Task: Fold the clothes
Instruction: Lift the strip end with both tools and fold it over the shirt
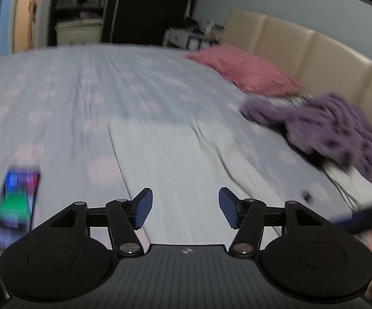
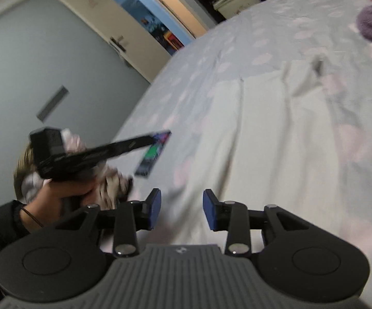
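The cloth (image 1: 175, 154), pale and long, lies flat on the bed (image 1: 69, 97), likely spread out so its edges can be lifted and folded over. Both tongs hang just above its near end with nothing between the pads: the left gripper (image 1: 185, 209) stands wide apart, the right gripper (image 2: 182, 211) apart too. A purple heap (image 1: 335, 126) waits beside the pillow (image 1: 242, 69); a phone (image 1: 15, 206) lies left.

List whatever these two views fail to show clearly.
- Phone screen: motion blur in both views, contents unreadable.
- Purple garment: left view blurred; right view's edge cuts it.
- White garment: near edge hidden behind left gripper.
- Right gripper: open, holds nothing.
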`<state>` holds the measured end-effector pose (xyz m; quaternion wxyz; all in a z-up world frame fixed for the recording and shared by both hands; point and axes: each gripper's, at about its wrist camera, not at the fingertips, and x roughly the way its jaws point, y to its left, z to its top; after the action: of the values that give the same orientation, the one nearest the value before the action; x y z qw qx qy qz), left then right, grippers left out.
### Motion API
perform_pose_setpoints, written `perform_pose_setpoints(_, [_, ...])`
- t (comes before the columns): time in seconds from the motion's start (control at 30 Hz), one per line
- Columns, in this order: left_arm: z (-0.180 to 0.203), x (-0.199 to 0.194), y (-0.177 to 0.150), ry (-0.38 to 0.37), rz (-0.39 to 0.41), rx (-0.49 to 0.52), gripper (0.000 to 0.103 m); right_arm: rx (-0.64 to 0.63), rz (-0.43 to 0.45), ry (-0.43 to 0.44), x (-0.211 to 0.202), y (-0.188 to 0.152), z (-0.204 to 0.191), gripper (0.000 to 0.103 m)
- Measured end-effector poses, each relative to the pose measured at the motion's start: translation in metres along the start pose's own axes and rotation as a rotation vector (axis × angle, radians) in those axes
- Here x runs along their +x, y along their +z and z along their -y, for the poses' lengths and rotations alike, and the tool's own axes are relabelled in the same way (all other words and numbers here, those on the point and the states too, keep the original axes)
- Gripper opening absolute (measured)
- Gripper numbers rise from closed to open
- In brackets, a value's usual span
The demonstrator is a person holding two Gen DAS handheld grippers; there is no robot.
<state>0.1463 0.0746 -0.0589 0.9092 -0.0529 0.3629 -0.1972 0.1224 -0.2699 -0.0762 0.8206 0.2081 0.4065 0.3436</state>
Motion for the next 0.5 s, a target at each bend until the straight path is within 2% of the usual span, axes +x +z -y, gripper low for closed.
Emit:
perform_pose_setpoints(0.07, [0.008, -0.021, -0.032, -0.031, -0.054, -0.038, 0.057, -0.012, -0.002, -0.074, -0.035, -0.013, 0.0, 0.044])
perform_pose_setpoints(0.13, [0.018, -0.041, -0.07, -0.052, -0.114, -0.082, 0.057, -0.034, -0.007, -0.145, -0.068, -0.029, 0.001, 0.055])
perform_pose_setpoints(0.27, [0.035, -0.066, -0.135, -0.099, -0.207, -0.117, 0.057, -0.054, -0.039, -0.262, -0.12, -0.076, 0.023, 0.059])
perform_pose_setpoints(0.37, [0.045, -0.075, -0.175, -0.142, -0.254, -0.126, 0.057, -0.048, -0.084, -0.326, -0.123, -0.107, 0.046, 0.059])
perform_pose_setpoints(0.5, [0.065, -0.076, -0.212, -0.18, -0.3, -0.084, 0.057, -0.04, -0.197, -0.343, -0.099, -0.141, 0.062, 0.059])
